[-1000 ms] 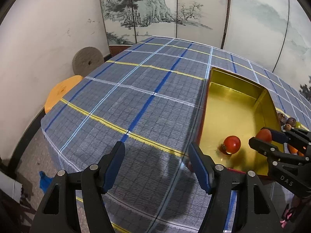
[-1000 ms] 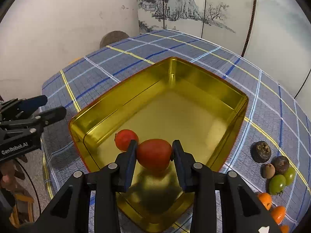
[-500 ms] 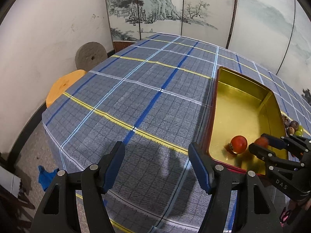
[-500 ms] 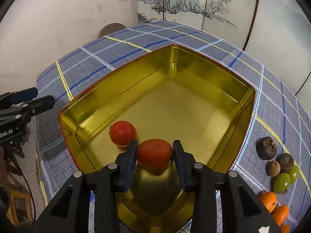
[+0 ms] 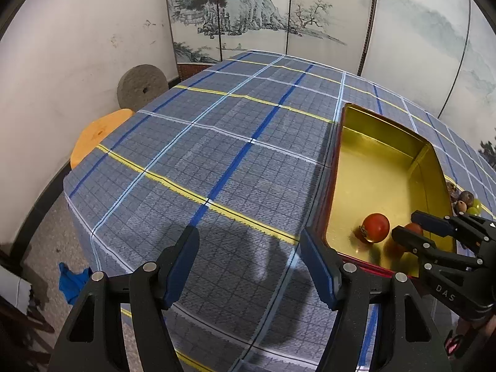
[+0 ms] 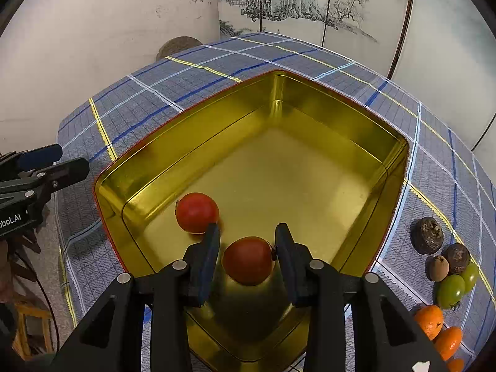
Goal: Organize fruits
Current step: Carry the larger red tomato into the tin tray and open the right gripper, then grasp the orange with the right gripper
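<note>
Fruits are what we are sorting, and we start with what carries them: the table under its blue-grey plaid cloth crossed by yellow, white and dark blue lines. On it sits the gold tin, a deep rectangular box with shiny yellow walls and a thin red outer rim. Our left gripper hovers over bare cloth just left of the tin, its blue-padded fingers well apart with nothing between them. Our right gripper reaches into the tin's near corner, clamped on a red tomato, smooth, round and glossy, pinched between both pads low over the floor of the tin. A second red tomato lies on the tin's floor just beyond the left finger. Outside the tin, to its right on the cloth, we see a row of smaller fruit: dark wrinkled fruits, a brown one, green ones and oranges.
</note>
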`<action>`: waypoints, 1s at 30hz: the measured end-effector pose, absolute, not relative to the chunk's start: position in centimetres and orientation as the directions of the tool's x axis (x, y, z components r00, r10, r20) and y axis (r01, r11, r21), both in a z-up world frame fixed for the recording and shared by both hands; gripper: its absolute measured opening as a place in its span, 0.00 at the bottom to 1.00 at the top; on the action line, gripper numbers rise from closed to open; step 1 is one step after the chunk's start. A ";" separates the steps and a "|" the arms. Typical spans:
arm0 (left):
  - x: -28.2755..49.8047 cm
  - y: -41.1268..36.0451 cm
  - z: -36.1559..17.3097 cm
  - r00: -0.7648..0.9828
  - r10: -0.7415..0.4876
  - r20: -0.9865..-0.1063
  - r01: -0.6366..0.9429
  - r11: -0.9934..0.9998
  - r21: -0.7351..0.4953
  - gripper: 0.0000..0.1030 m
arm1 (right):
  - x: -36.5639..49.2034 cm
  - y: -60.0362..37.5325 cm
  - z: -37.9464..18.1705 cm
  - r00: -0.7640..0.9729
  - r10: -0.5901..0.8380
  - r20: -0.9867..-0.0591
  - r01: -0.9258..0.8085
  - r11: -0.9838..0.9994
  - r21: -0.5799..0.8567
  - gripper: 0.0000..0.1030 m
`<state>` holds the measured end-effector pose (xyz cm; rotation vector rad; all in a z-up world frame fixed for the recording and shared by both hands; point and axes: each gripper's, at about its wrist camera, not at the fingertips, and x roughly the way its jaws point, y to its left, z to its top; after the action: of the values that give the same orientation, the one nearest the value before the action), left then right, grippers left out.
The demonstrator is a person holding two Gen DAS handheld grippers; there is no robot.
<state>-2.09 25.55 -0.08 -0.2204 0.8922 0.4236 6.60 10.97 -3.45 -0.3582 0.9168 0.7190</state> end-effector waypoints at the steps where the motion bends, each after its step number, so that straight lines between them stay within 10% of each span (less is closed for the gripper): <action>1: -2.1 25.5 -0.1 0.553 0.263 -0.791 -0.443 0.896 -0.011 0.66 | 6.6 10.9 -3.4 0.402 0.411 -0.819 -0.699 0.715 0.016 0.34; 15: -1.3 21.2 1.2 0.609 0.186 -0.771 -0.329 0.944 -0.032 0.66 | 4.6 6.1 1.1 0.480 0.487 -0.730 -0.662 0.747 0.063 0.45; 30: 1.4 9.8 1.8 0.636 0.000 -0.771 -0.051 0.998 -0.042 0.66 | 4.4 -14.9 -0.1 0.644 0.160 -0.748 -0.254 0.967 -0.012 0.48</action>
<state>1.40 9.79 1.82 -0.0618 0.8807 0.0290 4.41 -14.89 -0.05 -0.1200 0.8392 0.2362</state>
